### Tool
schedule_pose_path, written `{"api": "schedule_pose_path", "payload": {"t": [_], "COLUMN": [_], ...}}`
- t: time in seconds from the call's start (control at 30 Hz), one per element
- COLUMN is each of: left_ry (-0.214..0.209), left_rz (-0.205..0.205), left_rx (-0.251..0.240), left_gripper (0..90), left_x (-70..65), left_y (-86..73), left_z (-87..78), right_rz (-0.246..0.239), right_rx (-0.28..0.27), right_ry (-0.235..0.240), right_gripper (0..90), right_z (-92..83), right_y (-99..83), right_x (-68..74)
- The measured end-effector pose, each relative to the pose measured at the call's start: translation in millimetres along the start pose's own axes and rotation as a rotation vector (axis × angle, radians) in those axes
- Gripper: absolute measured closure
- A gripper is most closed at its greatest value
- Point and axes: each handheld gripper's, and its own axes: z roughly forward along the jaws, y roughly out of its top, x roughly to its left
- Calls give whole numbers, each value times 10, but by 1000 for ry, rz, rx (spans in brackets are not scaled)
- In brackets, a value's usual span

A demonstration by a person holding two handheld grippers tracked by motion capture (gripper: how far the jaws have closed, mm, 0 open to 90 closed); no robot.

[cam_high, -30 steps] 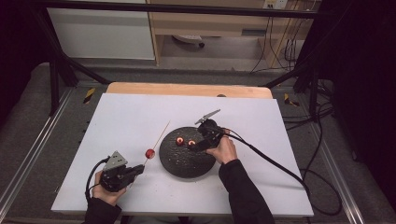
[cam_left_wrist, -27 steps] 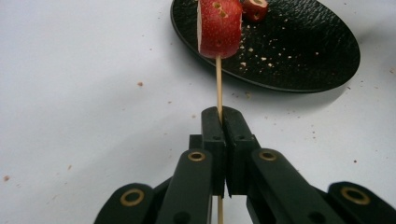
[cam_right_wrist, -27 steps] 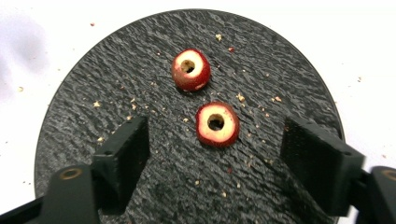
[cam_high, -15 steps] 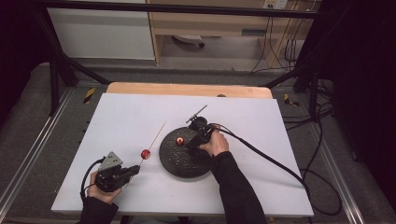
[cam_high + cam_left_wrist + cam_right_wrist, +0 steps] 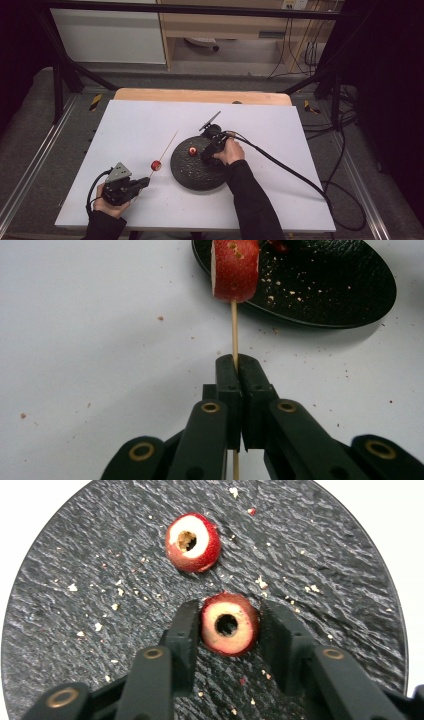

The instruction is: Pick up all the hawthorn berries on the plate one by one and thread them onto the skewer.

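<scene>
One fruit slice point(image 5: 235, 269) is already on the skewer point(image 5: 233, 327); my left gripper point(image 5: 239, 385) is clamped on the stick. Two cored slices are left on the black plate point(image 5: 75, 580). My right gripper point(image 5: 227, 625) brackets the near slice point(image 5: 229, 625), jaws apart, not yet squeezing. The other point(image 5: 192, 542) lies just beyond.

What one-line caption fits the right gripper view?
Right gripper jaws bracket a cored red fruit piece on the black slate plate; a second piece lies beyond.

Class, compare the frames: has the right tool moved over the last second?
Yes. The right tool came from the black plate's far right edge in toward its middle.
</scene>
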Motion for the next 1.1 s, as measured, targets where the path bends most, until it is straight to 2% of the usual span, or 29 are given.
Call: {"api": "schedule_pose_path", "payload": {"t": [0.2,0.6,0.93,1.1], "left_ry": [-1,-4,-9,-11], "left_rz": [1,11,16,20], "left_rx": [1,6,9,11], "left_gripper": [880,880,880,880], "left_x": [-3,-26,-65,-84], "left_y": [-1,3,7,8], "left_z": [0,10,35,44], "right_rz": [1,18,57,72], "right_rx": [4,-27,-105,-163], "right_ry": [-1,3,26,56], "right_gripper": [625,629,630,630], "right_z": [-6,-213,-394,-455], "right_y": [10,-21,-153,-253], "right_x": [11,80,97,100]}}
